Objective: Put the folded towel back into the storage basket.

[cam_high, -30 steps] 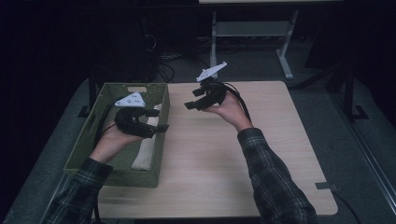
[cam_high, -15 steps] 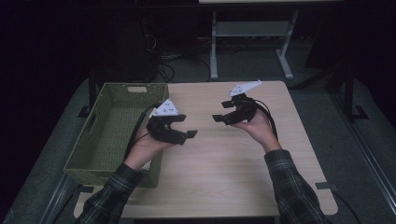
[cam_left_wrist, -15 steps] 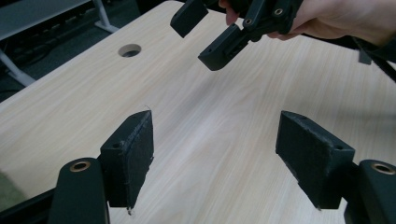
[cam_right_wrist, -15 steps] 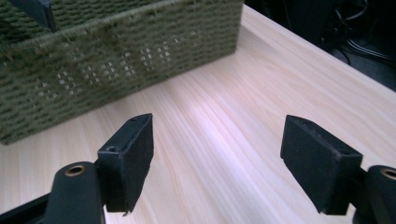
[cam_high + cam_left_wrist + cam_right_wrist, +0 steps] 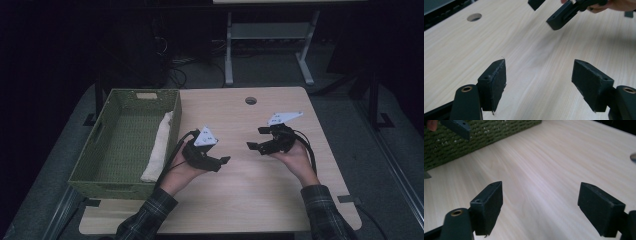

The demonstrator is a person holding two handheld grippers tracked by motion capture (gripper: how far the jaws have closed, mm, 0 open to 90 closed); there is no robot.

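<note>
A green woven basket (image 5: 95, 142) stands on the left of the light wooden table (image 5: 270, 205). A rolled white cloth (image 5: 159, 145) lies inside it along its right wall. My left gripper (image 5: 221, 163) hovers low over the table just right of the basket, open, with bare wood between its jaws (image 5: 539, 82). My right gripper (image 5: 255, 138) faces it from the right, and its jaws have just been opening with nothing between them (image 5: 540, 205). The right gripper's jaw tips (image 5: 564, 15) show ahead of the left gripper. The basket wall (image 5: 481, 137) lies ahead of the right gripper.
A round cable hole (image 5: 250, 100) sits near the table's far edge. Behind the table stands a metal frame (image 5: 270, 45) with cables on the dark floor. Both plaid sleeves come in over the table's front edge.
The left hand has left the basket and come right and down over the table. The right hand has moved right and lower. The white cloth stays in the basket.
</note>
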